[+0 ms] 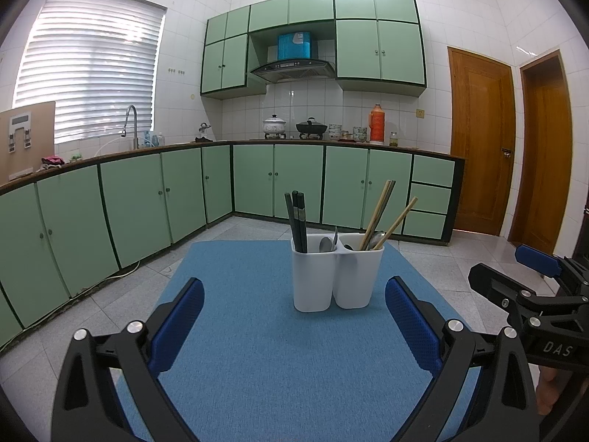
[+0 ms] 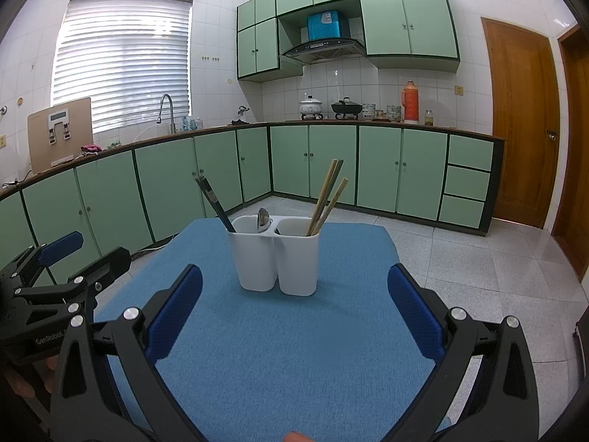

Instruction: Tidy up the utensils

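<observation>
A white two-compartment utensil holder (image 1: 337, 272) (image 2: 278, 258) stands on a blue mat (image 1: 257, 350) (image 2: 287, 350). Its left compartment holds black chopsticks (image 1: 297, 221) (image 2: 215, 202) and a metal spoon (image 1: 325, 244) (image 2: 263, 218). Its right compartment holds wooden chopsticks (image 1: 383, 213) (image 2: 327, 197) and a spoon (image 1: 376, 239). My left gripper (image 1: 294, 305) is open and empty, short of the holder. My right gripper (image 2: 294, 294) is open and empty, also short of it. Each gripper shows in the other's view: the right one (image 1: 533, 280), the left one (image 2: 55, 269).
Green kitchen cabinets (image 1: 147, 199) with a counter run behind and to the left. Wooden doors (image 1: 482, 140) stand at the right. The mat lies on a surface above the tiled floor (image 1: 441, 265).
</observation>
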